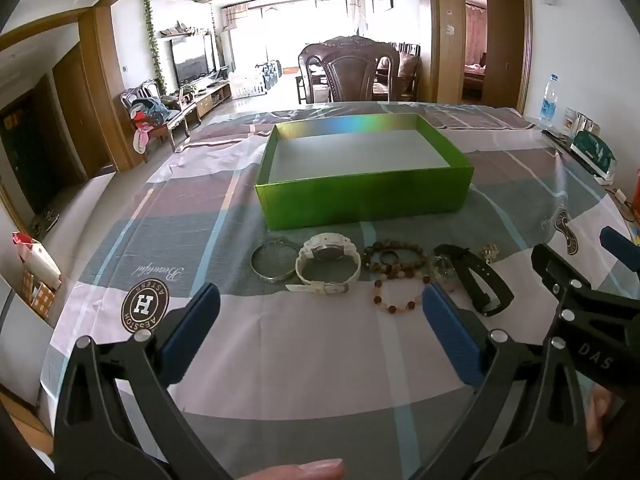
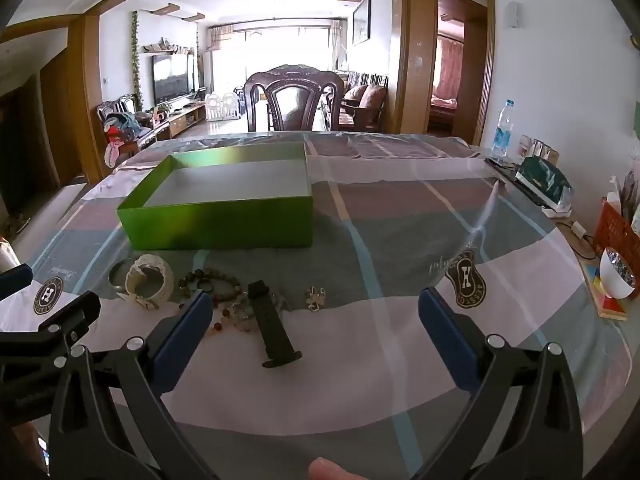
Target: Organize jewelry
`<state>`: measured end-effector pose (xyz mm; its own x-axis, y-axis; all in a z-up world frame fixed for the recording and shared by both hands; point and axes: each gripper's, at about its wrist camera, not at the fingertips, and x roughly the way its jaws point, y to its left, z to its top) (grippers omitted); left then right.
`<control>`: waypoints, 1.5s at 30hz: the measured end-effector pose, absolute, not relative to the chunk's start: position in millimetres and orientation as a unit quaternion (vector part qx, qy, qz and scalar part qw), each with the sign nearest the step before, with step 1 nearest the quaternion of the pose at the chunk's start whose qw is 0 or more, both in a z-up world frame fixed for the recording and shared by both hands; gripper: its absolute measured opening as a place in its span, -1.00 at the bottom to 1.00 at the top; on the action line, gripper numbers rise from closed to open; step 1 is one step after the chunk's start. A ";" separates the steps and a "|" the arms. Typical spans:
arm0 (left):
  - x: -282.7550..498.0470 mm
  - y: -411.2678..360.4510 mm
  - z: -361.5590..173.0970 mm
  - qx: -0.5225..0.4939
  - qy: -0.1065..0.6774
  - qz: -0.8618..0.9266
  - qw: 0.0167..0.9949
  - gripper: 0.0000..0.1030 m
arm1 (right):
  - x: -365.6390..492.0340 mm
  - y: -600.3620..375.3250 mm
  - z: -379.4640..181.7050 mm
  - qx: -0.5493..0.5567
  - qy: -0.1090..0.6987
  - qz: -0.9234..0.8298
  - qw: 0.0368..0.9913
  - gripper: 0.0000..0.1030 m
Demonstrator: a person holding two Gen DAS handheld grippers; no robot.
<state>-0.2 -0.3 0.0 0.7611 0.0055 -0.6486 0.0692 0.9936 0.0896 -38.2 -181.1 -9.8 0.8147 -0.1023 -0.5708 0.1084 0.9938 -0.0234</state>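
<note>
The left gripper [image 1: 320, 312] is hovering above the checked pink-and-grey tablecloth [image 1: 280, 360] with its blue-padded fingers [image 1: 200, 316] spread wide and holding nothing. Just ahead of its fingertips a row of jewelry is lying on the cloth: a thin silver metal bangle [image 1: 273, 261] ahead to the left, a white plastic wristwatch [image 1: 327, 268] straight ahead and touching the bangle, a brown wooden bead bracelet [image 1: 394, 258] ahead to the right, and a pink-and-brown bead bracelet [image 1: 398, 294] sitting just beside the right fingertip. A black strap watch [image 1: 476, 280] is lying beyond that fingertip, further right. Behind the row, well ahead of the claw, an open shallow green cardboard box [image 1: 360, 196] is standing with a bare grey floor.

The right gripper [image 2: 316, 312] is likewise hanging wide and gripping nothing. The black strap watch [image 2: 274, 326] is lying between its fingers, nearer the left one, and a small gold flower-shaped ornament [image 2: 315, 297] is lying near the middle, just ahead. The green box [image 2: 224, 220] is sitting ahead to the left.
</note>
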 end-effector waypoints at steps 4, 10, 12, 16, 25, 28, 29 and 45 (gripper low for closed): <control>-0.3 -0.6 0.0 0.053 0.347 -0.017 0.936 0.94 | -38.4 -180.8 -10.4 0.006 0.301 -0.055 0.952 0.95; -0.3 0.8 -4.2 0.053 0.347 -0.017 0.936 0.94 | -38.3 -179.8 -11.2 0.003 0.302 -0.055 0.952 0.95; 0.2 1.2 -4.1 0.053 0.348 -0.017 0.936 0.94 | -37.6 -180.7 -11.5 0.003 0.303 -0.056 0.951 0.95; 0.3 1.1 -3.7 0.052 0.348 -0.017 0.936 0.94 | -41.2 -177.9 -11.9 0.002 0.302 -0.056 0.952 0.95; 0.0 1.2 -4.2 0.054 0.350 -0.019 0.935 0.94 | -43.4 -177.3 -13.9 0.002 0.305 -0.055 0.951 0.95; -0.2 2.3 -4.9 0.054 0.351 -0.019 0.935 0.94 | -39.4 -177.0 -17.8 0.000 0.309 -0.055 0.949 0.95; -0.9 2.4 -2.7 0.053 0.351 -0.019 0.935 0.94 | -39.6 -176.9 -17.9 0.000 0.309 -0.055 0.949 0.95; -1.9 7.1 -3.9 0.053 0.351 -0.020 0.935 0.94 | -38.9 -175.5 -18.4 -0.003 0.309 -0.055 0.950 0.95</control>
<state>-1.9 7.1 -3.9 0.7524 -0.0001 -0.6587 0.0739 0.9937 0.0842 -38.9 -175.5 -18.4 0.8033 -0.1056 -0.5861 0.1024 0.9940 -0.0387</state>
